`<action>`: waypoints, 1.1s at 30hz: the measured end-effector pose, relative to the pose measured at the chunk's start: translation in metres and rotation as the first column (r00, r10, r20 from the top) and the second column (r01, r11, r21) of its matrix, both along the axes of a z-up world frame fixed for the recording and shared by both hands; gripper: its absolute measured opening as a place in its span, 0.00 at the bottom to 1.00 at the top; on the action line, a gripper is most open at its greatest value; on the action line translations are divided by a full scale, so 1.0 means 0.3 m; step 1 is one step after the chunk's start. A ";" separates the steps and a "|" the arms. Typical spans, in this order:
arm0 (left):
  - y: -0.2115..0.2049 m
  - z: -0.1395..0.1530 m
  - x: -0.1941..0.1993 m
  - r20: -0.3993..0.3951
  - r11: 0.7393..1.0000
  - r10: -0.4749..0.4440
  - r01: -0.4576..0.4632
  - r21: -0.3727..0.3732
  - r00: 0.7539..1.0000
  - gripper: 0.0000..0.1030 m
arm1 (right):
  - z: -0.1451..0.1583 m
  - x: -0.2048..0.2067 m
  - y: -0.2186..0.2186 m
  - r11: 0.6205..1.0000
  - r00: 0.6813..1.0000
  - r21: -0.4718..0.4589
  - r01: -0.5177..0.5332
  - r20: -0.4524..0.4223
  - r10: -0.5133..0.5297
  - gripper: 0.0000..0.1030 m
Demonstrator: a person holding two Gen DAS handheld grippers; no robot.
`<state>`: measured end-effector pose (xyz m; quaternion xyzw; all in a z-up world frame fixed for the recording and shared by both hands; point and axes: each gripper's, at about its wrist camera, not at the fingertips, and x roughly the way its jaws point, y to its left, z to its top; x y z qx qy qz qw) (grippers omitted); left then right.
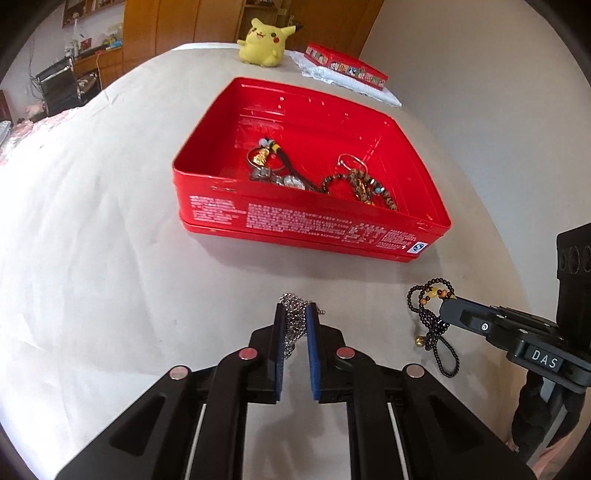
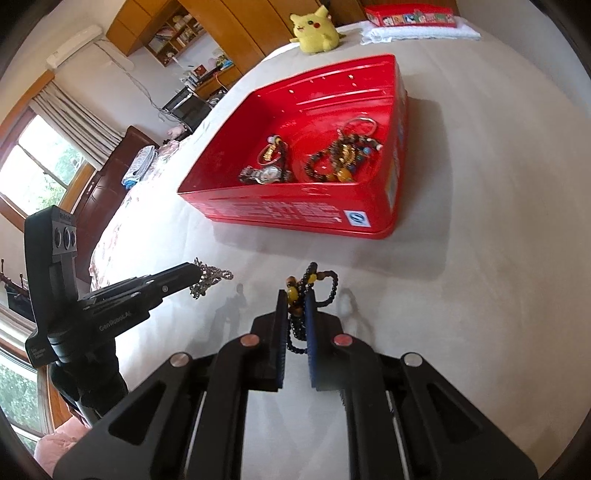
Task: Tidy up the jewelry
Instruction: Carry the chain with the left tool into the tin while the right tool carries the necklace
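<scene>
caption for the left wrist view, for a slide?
Left gripper shut on a silver chain, right gripper holding a black bead bracelet, both before the open red tin.

Bright window daylight, soft shadows, fisheye-warped edges

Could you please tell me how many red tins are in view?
2: the open red tin mid-bed holding jewelry, and a closed decorated tin beside the plush toy.

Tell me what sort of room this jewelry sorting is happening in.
Most likely a bedroom at home. The red tin sits on a bed with a pale sheet, a plush toy lies at its far end, and bookshelves and a curtained window stand beyond.
</scene>
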<state>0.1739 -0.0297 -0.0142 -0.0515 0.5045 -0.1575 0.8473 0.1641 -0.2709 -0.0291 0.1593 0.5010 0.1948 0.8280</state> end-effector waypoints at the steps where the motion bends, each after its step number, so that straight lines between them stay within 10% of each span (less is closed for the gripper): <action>1: 0.005 0.007 -0.006 0.005 1.000 0.000 0.000 -0.004 1.000 0.10 | 0.006 -0.004 0.005 1.000 1.000 0.002 -0.002 0.005 0.002 0.07; 33: 0.036 0.259 -0.092 0.182 1.000 -0.012 0.007 0.031 0.983 0.10 | 0.333 -0.024 0.069 0.998 0.987 -0.049 -0.043 0.155 0.050 0.07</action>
